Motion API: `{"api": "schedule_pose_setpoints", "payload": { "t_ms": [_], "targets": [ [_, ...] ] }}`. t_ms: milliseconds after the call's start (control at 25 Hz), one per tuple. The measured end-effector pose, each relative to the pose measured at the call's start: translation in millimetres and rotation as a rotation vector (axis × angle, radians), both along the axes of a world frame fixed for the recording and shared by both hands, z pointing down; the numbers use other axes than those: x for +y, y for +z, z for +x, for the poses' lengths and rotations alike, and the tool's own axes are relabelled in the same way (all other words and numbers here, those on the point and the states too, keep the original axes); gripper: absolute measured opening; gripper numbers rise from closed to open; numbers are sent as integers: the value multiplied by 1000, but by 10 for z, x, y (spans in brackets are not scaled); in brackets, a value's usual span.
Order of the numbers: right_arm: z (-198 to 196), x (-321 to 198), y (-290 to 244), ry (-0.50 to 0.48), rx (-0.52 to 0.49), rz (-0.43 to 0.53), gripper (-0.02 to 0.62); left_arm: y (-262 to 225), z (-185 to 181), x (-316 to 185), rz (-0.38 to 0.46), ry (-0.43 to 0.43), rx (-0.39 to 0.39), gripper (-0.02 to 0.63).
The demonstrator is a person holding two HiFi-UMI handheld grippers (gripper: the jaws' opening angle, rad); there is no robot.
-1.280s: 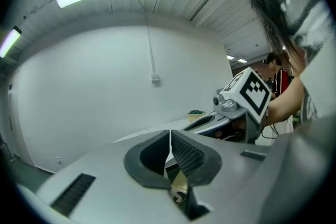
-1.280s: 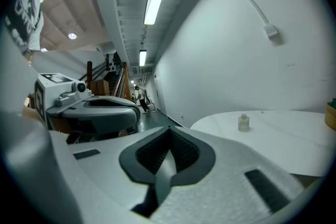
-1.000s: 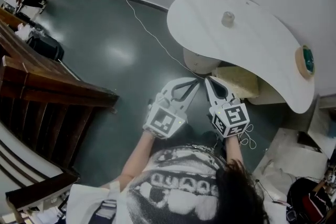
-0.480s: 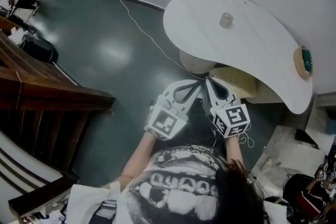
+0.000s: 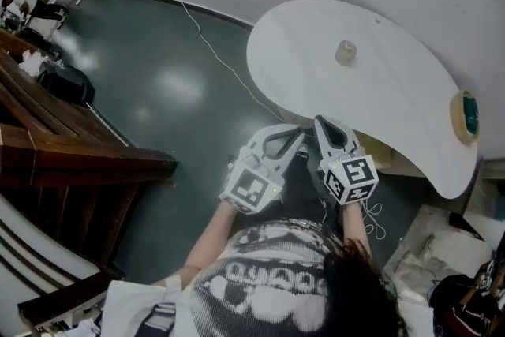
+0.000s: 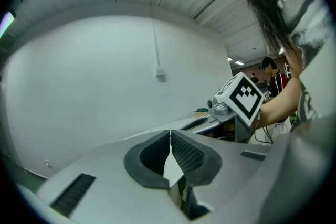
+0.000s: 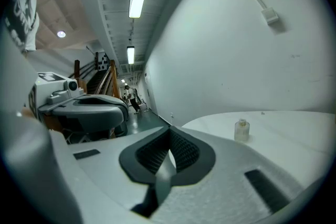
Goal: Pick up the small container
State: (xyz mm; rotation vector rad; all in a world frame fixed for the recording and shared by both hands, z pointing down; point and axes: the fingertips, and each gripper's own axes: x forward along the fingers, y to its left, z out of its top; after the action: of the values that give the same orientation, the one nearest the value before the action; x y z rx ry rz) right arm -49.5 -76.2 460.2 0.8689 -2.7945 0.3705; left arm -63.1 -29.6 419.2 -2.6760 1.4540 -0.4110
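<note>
The fingers (image 7: 185, 153) of the right gripper (image 5: 323, 122) are pressed together with nothing in them. The fingers (image 6: 157, 153) of the left gripper (image 5: 295, 130) are closed and empty too. Since a moment ago both grippers have come closer to the white surface (image 5: 292, 51), and their tips are now at its near edge. The small container (image 5: 345, 53) stands alone on it, at about 12 o'clock from the right gripper and well apart, so the reach has only begun. It is tiny and see-through, and I cannot tell what is inside.
</note>
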Motion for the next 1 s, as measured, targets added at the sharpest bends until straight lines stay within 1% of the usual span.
{"api": "schedule_pose_setpoints", "payload": {
  "t_ms": [240,360,480,640,760,1000],
  "targets": [
    [77,-841,72,32,13,-16,-5,-159,19,-780,9,12,-8,11],
    [152,-1224,156,50,29,-32,-5,-143,47,-1140,3,13,-10,11],
    [184,-1500,235,59,40,-47,-5,-73,43,-1415,-4,11,-8,11],
    [207,-1777,399,75,42,-75,-5,-72,41,-1679,-15,14,-21,11],
    [250,-1926,559,96,48,-102,-5,-31,50,-1805,-22,10,-13,11],
    [343,-2186,925,142,102,-117,-5,86,35,-1921,-46,2,-26,11]
  ]
}}
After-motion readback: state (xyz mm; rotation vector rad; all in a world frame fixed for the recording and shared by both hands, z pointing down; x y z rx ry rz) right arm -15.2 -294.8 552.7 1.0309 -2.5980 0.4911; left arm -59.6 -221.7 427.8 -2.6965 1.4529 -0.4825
